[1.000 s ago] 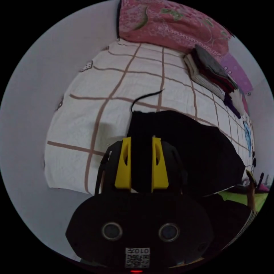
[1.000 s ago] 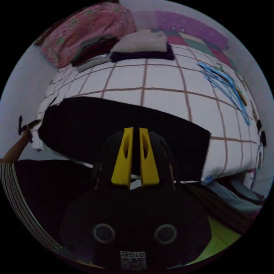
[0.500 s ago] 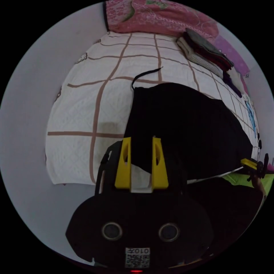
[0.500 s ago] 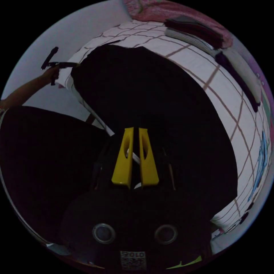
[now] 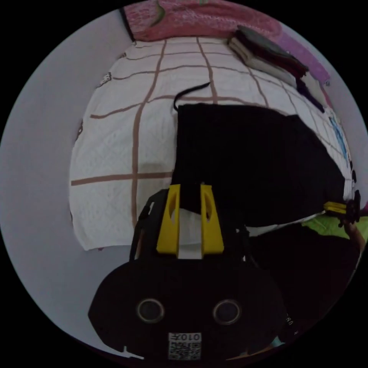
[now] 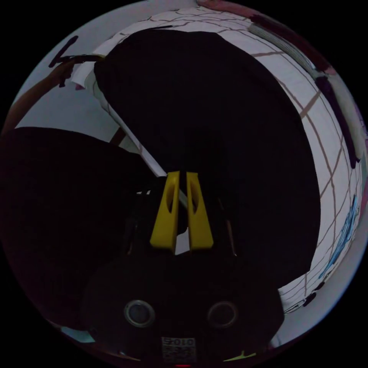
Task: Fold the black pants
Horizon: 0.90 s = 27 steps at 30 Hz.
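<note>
The black pants (image 5: 249, 153) lie spread on a white bed sheet with brown grid lines (image 5: 115, 145), a black drawstring (image 5: 188, 92) trailing from their far corner. My left gripper (image 5: 190, 186) is open at the pants' near left corner, and a tip of black cloth sits between the yellow jaws over white sheet. In the right gripper view the pants (image 6: 214, 115) are large and dark. My right gripper (image 6: 183, 173) is shut, its tips at the pants' near edge by the bed's rim; whether cloth is pinched is unclear. The right gripper (image 5: 336, 207) also appears at the pants' near right edge.
A pink pillow (image 5: 199, 19) and a stack of folded clothes (image 5: 268, 53) lie at the far end of the bed. Blue hangers (image 6: 341, 237) rest near the sheet's edge. A person's arm (image 6: 34, 96) and dark clothing (image 6: 57, 214) are close to the bed.
My left gripper pulled back from over the pants to their near left corner, and its jaws narrowed. The right gripper rolled and moved down to the pants' near edge.
</note>
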### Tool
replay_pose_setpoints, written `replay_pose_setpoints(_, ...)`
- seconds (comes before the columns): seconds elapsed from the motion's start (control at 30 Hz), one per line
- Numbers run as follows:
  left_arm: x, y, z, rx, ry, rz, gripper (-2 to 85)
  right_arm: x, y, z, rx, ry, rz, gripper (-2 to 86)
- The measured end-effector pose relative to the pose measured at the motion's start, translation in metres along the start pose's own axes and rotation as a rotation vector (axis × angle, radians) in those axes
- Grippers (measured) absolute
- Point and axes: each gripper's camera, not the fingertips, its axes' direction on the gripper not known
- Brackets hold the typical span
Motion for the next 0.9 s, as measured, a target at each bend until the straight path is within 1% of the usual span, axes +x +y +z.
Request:
replay_pose_setpoints(0.1,-0.001,0.012,-0.02,0.094,-0.019,-0.064,9.7,0.005,0.007,-0.008,0.044,0.022,0.032,5.3)
replay_pose_setpoints(0.23,-0.001,0.034,-0.03,0.132,-0.026,-0.114,11.0,0.022,0.024,-0.016,0.108,0.01,0.139,4.9)
replay_pose_setpoints(0.37,-0.002,0.054,-0.014,0.072,-0.006,-0.1,11.6,0.032,0.034,-0.019,0.125,0.005,0.175,4.6)
replay_pose_setpoints(0.53,-0.002,0.055,-0.008,0.065,0.026,-0.117,11.2,0.035,0.028,-0.019,0.102,0.002,0.138,4.6)
replay_pose_setpoints(0.67,0.0,0.048,0.004,0.037,0.184,-0.189,9.3,0.033,0.018,-0.018,0.082,0.012,0.076,4.6)
replay_pose_setpoints(0.7,0.002,0.049,0.005,0.045,0.198,-0.218,8.5,0.033,0.017,-0.018,0.08,0.014,0.067,4.6)
replay_pose_setpoints(0.73,0.003,0.049,0.005,0.045,0.197,-0.228,8.0,0.032,0.015,-0.017,0.074,0.018,0.051,4.6)
replay_pose_setpoints(0.77,0.006,0.051,0.004,0.023,0.151,-0.254,6.9,0.032,0.014,-0.017,0.069,0.023,0.037,4.5)
replay_pose_setpoints(0.9,0.024,0.054,0.014,-0.082,0.085,-0.193,4.1,0.036,0.015,-0.006,0.022,0.041,0.031,4.6)
